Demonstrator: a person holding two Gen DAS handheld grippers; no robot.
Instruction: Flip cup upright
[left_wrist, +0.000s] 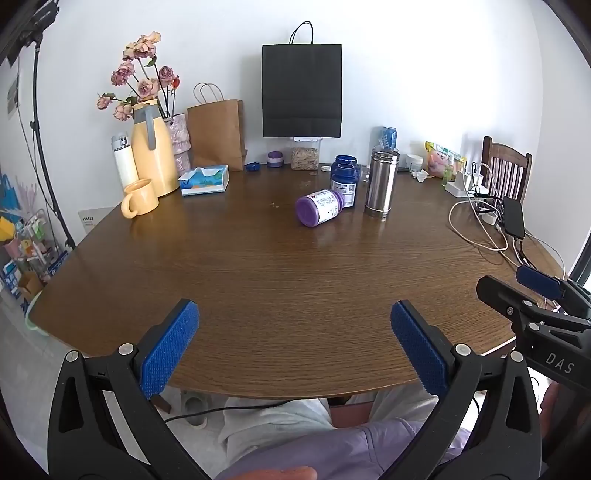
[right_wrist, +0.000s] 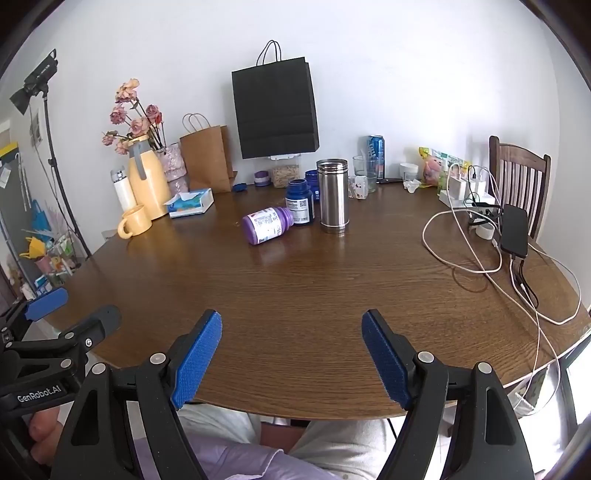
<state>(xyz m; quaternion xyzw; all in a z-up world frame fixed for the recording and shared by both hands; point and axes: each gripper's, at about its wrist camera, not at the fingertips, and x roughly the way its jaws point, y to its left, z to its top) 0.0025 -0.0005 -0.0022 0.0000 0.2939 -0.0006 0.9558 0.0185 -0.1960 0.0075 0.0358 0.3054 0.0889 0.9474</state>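
A tall stainless steel cup (left_wrist: 381, 181) (right_wrist: 333, 195) stands on end at the far middle of the brown table (left_wrist: 280, 273) (right_wrist: 314, 295); which end is up I cannot tell. A yellow mug (left_wrist: 139, 197) (right_wrist: 135, 220) sits at the far left beside a yellow jug (left_wrist: 153, 147). My left gripper (left_wrist: 295, 314) hovers open over the near table edge with nothing between its blue pads. My right gripper (right_wrist: 291, 321) is open and empty as well, and it shows at the right edge of the left wrist view. Both are far from the cups.
A purple bottle (left_wrist: 319, 206) (right_wrist: 267, 225) lies on its side next to two dark blue jars (left_wrist: 345, 177). Tissue box (left_wrist: 204, 180), paper bags, flowers and a can line the far wall. Cables and a black power bank (right_wrist: 514, 230) cover the right side. A wooden chair (right_wrist: 521, 177) stands far right.
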